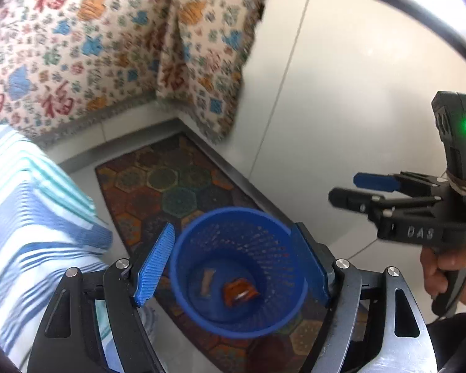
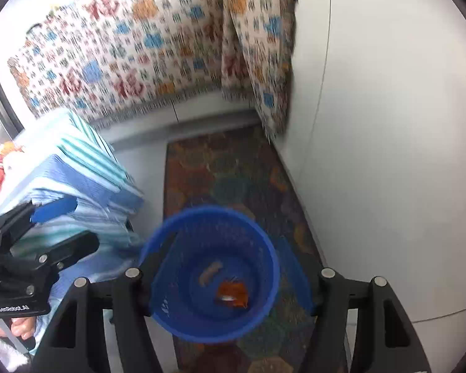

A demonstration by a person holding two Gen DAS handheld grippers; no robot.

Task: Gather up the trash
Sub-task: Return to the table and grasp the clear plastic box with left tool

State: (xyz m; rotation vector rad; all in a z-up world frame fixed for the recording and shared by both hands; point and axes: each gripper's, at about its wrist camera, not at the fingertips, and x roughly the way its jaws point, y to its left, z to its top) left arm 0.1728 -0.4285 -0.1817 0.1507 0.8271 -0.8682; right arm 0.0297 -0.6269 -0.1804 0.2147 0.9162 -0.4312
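Blue basket (image 1: 237,272) sits on the patterned mat (image 1: 177,183), orange wrapper (image 1: 239,292) & a pale scrap (image 1: 207,281) already inside. Left gripper (image 1: 233,267) and right gripper (image 2: 230,275) both spread, empty, hanging above it. Next pickup: prob. grip firmly, let go directly over the rim.

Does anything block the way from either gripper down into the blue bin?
Nothing visible does. The bin stands open-topped on the rug, below both open grippers; only an orange wrapper and a pale scrap lie inside.
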